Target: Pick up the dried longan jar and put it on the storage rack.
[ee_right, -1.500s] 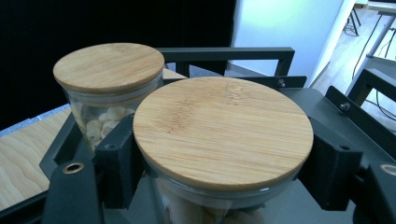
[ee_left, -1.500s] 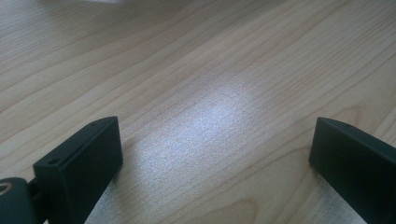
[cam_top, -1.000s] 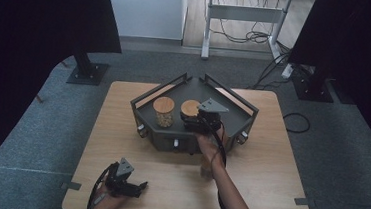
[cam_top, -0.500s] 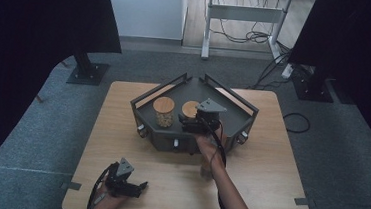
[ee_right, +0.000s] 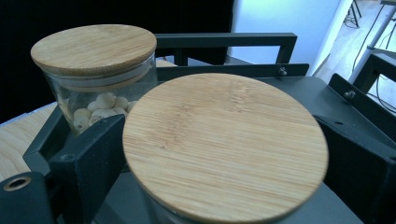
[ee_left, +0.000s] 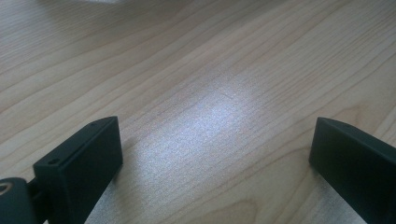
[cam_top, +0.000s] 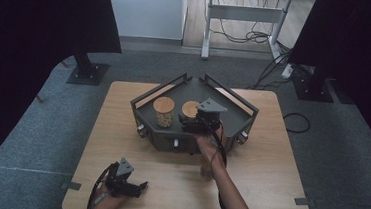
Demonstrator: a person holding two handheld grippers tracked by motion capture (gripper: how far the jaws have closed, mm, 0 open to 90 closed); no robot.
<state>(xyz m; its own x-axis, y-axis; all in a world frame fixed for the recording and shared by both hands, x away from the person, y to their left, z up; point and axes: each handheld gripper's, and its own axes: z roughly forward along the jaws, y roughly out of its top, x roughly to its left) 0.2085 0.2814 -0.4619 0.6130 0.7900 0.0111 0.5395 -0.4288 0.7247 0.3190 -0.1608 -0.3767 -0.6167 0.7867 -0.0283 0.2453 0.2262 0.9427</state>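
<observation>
Two glass jars with bamboo lids stand in a dark metal tray. The left jar holds pale round pieces under its lid. My right gripper reaches over the tray's front wall to the right jar. Its jaws have just been opening and now stand open on either side of that jar, whose lid lies between them. Near the table's front left edge, my left gripper rests low over bare wood, open with nothing between its jaws.
The tray sits at the middle back of the wooden table. Its raised rails stand behind the jars. A small wooden piece lies under the right forearm. Black stands and cables are on the floor beyond.
</observation>
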